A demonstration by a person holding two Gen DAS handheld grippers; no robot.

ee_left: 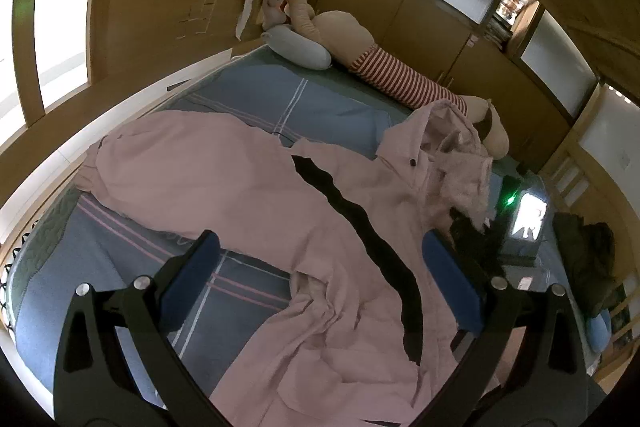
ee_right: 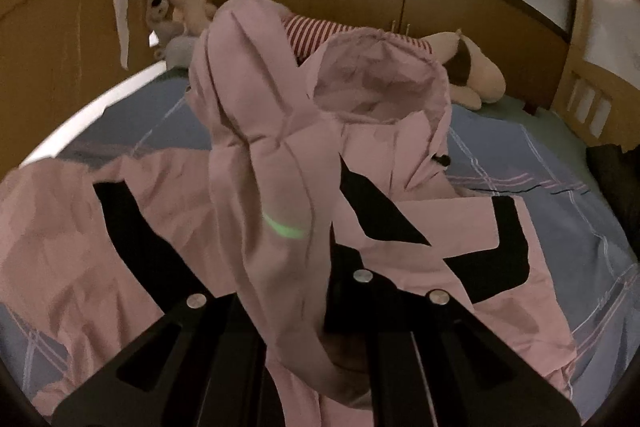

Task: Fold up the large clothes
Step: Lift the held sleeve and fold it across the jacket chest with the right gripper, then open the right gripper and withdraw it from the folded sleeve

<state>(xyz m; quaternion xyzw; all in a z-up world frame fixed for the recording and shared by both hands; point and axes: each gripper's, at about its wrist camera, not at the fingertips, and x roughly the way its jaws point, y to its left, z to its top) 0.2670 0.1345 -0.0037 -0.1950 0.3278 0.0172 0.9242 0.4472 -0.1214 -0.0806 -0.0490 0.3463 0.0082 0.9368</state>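
A large pink jacket (ee_left: 224,187) with black stripes lies spread over the blue checked bed. My left gripper (ee_left: 320,247) hovers above its lower half, open, blue pads (ee_left: 200,267) wide apart and nothing between them. In the right wrist view a pink sleeve (ee_right: 272,187) of the jacket drapes up from between the black jaws of my right gripper (ee_right: 288,291), which is shut on it. The fingertips there are hidden by the cloth. The jacket's hood (ee_right: 380,87) stands bunched behind the sleeve.
A long plush toy in a red-striped shirt (ee_left: 400,83) lies along the wooden headboard wall, with a grey pillow (ee_left: 296,47) and small plush toys beside it. Dark clothing (ee_left: 588,259) and a device with a green light (ee_left: 520,211) sit at the bed's right edge.
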